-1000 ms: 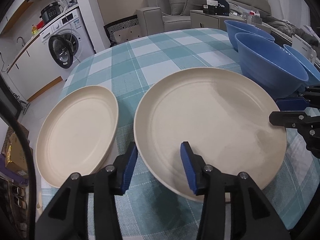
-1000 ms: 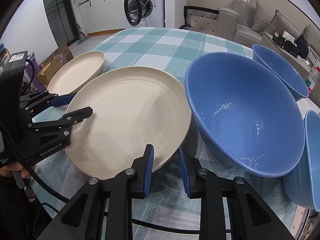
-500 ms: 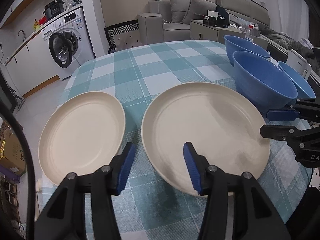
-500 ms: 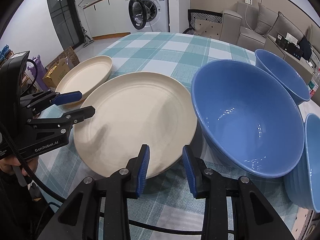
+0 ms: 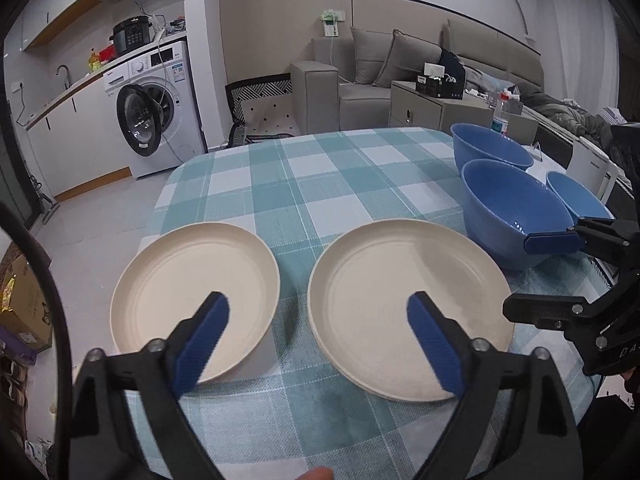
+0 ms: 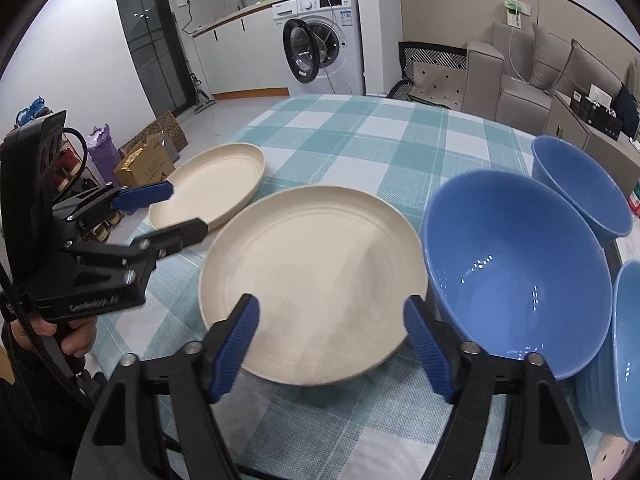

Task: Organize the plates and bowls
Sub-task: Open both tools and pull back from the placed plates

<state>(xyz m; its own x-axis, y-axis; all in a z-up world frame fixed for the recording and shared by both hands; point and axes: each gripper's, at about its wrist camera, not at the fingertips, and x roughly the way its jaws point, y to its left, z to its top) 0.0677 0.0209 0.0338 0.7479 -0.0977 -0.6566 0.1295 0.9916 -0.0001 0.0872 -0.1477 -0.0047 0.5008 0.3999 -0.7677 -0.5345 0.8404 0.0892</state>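
A large cream plate [image 5: 400, 300] [image 6: 316, 280] lies flat on the checked table. A smaller cream plate [image 5: 192, 288] [image 6: 216, 184] lies to its left. Three blue bowls stand to the right: a big one [image 5: 508, 216] [image 6: 520, 280], one behind it [image 5: 488, 148] [image 6: 580, 192] and one at the right edge [image 5: 576, 196] [image 6: 628, 352]. My left gripper [image 5: 318, 312] [image 6: 184, 208] hovers above the gap between the two plates. Its jaws are opening wide and hold nothing. My right gripper [image 6: 331, 312] [image 5: 528, 276] hangs over the large plate's near rim, jaws also opening, not touching it.
The teal checked tablecloth [image 5: 328, 184] covers a rounded table whose near edge is close below both grippers. On the floor to the left are a cardboard box [image 6: 144, 164] and bags. A washing machine [image 5: 156, 108] and a grey sofa [image 5: 360, 76] stand beyond the table.
Both grippers have opened from nearly shut to wide and have lifted up and back from the large plate's near rim. The plate stays flat on the table.
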